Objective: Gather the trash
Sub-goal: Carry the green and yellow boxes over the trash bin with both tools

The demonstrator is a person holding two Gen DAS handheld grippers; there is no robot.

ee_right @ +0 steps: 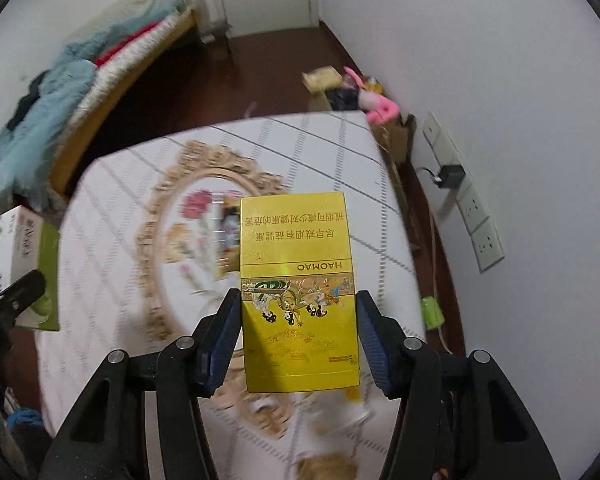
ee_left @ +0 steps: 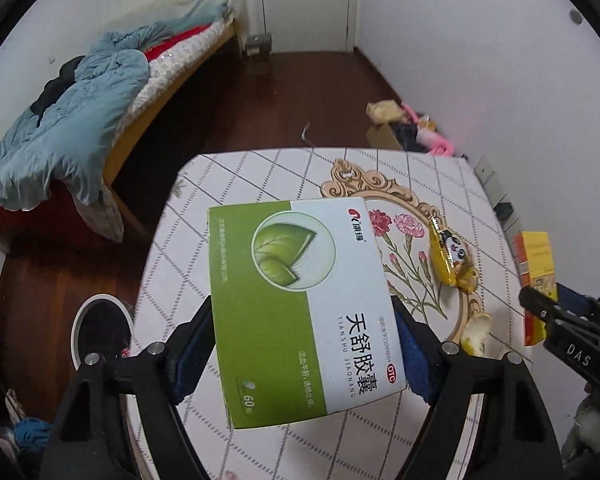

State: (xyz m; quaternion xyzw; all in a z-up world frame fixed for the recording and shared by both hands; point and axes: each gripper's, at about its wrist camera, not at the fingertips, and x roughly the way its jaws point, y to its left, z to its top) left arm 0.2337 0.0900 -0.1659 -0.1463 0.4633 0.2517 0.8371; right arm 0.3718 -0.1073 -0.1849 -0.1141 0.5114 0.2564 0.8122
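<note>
- Two boxes are lifted clear of the desk at once, one per gripper, likely so both go to the bin on the floor together.
- The left gripper has its jaws pinching the green-and-white medicine box by its long sides.
- The right gripper has its jaws pinching the yellow cigarette pack near its lower end.
- A yellow snack wrapper and a peel remain on the desk.
- The right view is motion-blurred; the bin's contents are unclear.
</note>
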